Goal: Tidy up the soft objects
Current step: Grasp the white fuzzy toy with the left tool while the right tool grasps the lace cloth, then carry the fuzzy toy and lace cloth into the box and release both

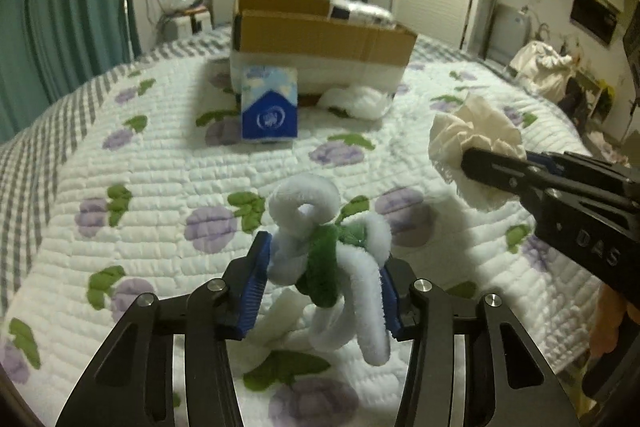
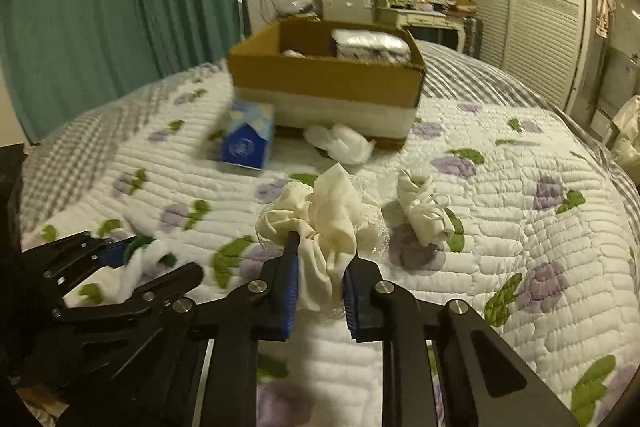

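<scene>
Bedspread, quilted white with purple flowers, fills both views. Our left gripper pinches a fuzzy white-and-green chenille toy between its blue pads, lifted just above the quilt. Our right gripper is pressed onto a cream scrunchie, held near the bed's middle. Ahead stands an open cardboard box, with a blue tissue pack and a white crumpled cloth in front of it, and a second cream cloth bundle lying close to our right. We judge both held things light, limp and compressible, unlikely to break. Loops may dangle and snag, so gripping the dense middle seems safest.
</scene>
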The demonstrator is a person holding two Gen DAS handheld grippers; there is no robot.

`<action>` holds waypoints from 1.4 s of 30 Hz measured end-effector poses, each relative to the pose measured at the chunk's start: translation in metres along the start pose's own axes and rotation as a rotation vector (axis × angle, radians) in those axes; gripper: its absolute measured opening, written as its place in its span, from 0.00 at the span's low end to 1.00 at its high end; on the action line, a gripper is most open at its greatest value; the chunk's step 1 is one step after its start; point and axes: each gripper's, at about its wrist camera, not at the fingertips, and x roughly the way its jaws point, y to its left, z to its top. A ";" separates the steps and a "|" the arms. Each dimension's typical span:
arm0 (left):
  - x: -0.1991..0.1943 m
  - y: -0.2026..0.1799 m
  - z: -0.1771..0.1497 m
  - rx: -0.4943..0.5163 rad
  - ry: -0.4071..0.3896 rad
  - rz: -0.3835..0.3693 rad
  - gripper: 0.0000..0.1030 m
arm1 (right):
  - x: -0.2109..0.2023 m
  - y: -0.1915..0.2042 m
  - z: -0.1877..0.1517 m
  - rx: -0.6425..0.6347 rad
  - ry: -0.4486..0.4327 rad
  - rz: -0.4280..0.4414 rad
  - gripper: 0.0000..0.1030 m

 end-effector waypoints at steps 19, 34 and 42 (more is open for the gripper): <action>-0.065 -0.010 0.123 0.035 -0.186 -0.047 0.46 | -0.115 -0.027 0.107 -0.020 -0.207 0.118 0.17; 0.049 0.028 0.245 -0.002 -0.189 -0.019 0.46 | 0.027 -0.058 0.245 -0.093 -0.157 0.061 0.17; 0.132 0.038 0.260 0.033 -0.114 0.005 0.46 | 0.128 -0.080 0.265 -0.037 -0.101 0.058 0.17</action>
